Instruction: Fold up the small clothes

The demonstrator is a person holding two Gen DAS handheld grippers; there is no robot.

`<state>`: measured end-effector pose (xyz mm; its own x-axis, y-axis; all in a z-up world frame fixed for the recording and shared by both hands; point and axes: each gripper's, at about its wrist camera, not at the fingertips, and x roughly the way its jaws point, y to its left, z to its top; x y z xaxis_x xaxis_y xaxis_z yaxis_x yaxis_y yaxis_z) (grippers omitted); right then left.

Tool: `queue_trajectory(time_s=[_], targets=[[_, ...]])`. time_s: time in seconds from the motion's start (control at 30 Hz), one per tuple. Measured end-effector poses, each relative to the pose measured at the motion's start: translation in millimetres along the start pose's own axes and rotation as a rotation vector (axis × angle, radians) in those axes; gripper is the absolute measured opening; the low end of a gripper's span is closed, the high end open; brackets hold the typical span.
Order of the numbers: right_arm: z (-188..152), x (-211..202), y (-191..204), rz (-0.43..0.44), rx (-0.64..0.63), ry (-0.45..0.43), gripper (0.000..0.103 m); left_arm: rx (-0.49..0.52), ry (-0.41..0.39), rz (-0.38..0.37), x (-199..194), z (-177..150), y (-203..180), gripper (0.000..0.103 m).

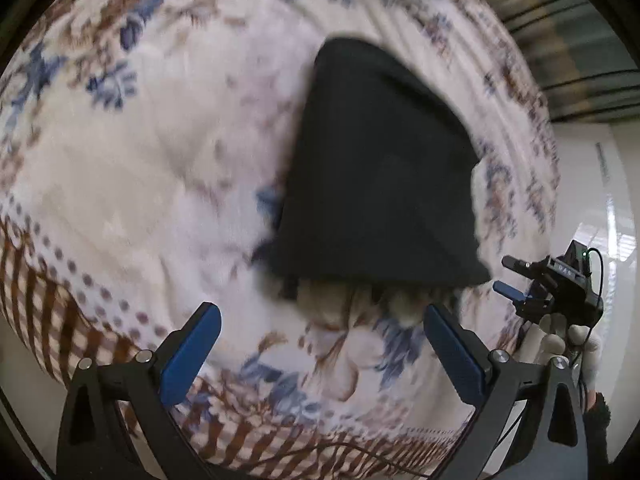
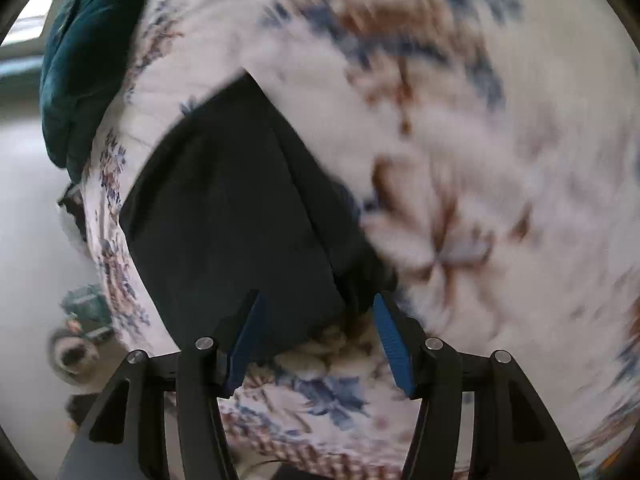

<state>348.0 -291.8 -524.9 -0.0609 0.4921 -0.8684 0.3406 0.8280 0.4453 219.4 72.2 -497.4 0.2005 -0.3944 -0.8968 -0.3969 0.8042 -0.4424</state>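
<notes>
Above the floral blanket (image 1: 132, 184), both grippers tilt steeply down toward a dark folded garment (image 1: 380, 184) lying flat on it. Left gripper (image 1: 320, 344) hangs over the blanket just short of the garment's wide near edge, jaws spread wide with nothing between them. Right gripper (image 2: 316, 336) sits at that same near edge, toward one corner, jaws parted and not pressing the cloth, though the garment's edge lies in view between the blue pads (image 2: 390, 340). Garment is roughly wedge-shaped, long axis running away from the grippers, narrower end pointing to the blanket's far side, near a teal cushion (image 2: 86, 64). Both views blurred
</notes>
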Motion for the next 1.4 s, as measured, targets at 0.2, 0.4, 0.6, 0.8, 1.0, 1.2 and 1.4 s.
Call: queue_trajectory(time_s=[0.2,0.4,0.6,0.8,1.0,1.2,1.4], targets=[[-17.7,11.7,5.1,0.036,0.028,-0.151,0.004,-0.012,-0.015,0.012,16.3,14.1,-8.7,0.103],[-16.8,-0.8,1.4,-0.107,-0.037,-0.164,0.003,0.009,-0.089,0.006,8.2,53.5,-16.3,0.103],[1.8,2.8,-12.3,-0.123,-0.063,-0.059,0.029,0.038,-0.146,0.068,21.1,124.1,-17.8,0.103],[75.3,12.7,17.2,0.032,-0.155,-0.123,0.07,0.062,-0.092,0.071,78.8,193.2,-15.5,0.103],[147.5,73.2,63.5,0.081,-0.229,-0.054,0.056,0.077,-0.109,0.043,106.2,220.0,-23.6,0.082],[156.3,52.5,88.1,0.016,-0.242,-0.219,0.006,0.087,-0.128,0.031,106.1,223.0,-25.4,0.05],[182.7,40.9,103.9,-0.078,-0.233,-0.265,0.004,0.052,-0.108,-0.006,106.0,226.9,-17.1,0.05]])
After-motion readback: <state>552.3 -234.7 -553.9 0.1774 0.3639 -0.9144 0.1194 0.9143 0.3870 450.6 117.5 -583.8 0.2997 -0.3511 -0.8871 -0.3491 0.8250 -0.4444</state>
